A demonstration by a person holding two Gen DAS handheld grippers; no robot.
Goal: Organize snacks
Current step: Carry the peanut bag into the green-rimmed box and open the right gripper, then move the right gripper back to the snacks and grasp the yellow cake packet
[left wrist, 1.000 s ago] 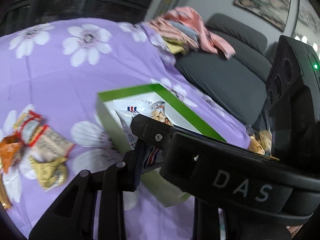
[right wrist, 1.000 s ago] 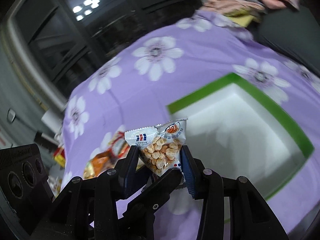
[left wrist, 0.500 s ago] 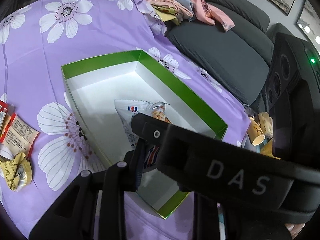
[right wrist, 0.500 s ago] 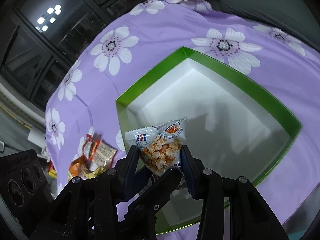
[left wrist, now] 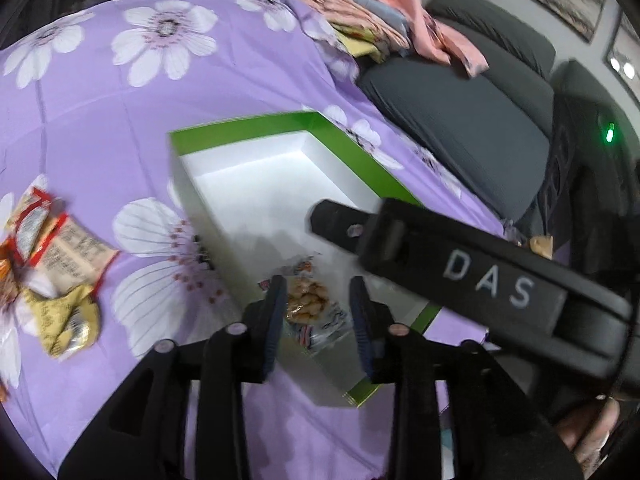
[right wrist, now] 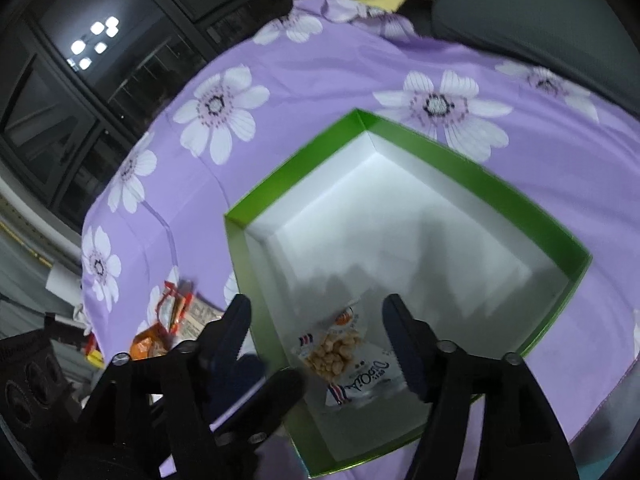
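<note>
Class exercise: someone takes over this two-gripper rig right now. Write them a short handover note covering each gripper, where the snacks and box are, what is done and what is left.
Right gripper: open, above the near corner of the box, holding nothing.
Left gripper: open, empty, hovering over the same corner.
Peanut packet: lying flat on the box floor, between the right fingers but not touched.
Loose snacks: a pile on the purple cloth, left of the box.
Done: one packet is in the box.
Left: move the pile into the box, probably one packet at a time.
</note>
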